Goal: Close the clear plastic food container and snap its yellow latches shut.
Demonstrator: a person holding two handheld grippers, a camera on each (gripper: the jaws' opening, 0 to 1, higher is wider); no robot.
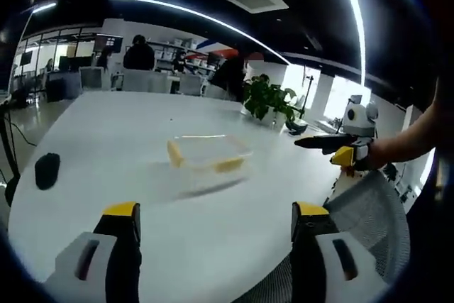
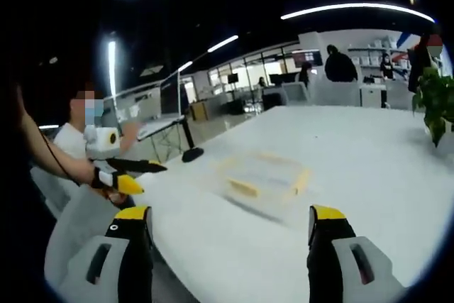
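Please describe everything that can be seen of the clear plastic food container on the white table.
The clear plastic food container is a shallow rectangular box that looks like thin transparent plastic, with yellow latches on its sides. It sits flat on the white table, well ahead of both grippers, and neither touches it. In the right gripper view it is blurred, so I cannot tell whether the lid is fully seated or the latches are snapped. It seems empty.

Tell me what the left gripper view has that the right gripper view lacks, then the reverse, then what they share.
Left gripper view alone: a small black object near the table's edge, and the right gripper entering from the right. Right gripper view alone: the left gripper coming in from the left. Both: the clear container with yellow latches on the white table, a potted plant, each gripper's own jaws apart.
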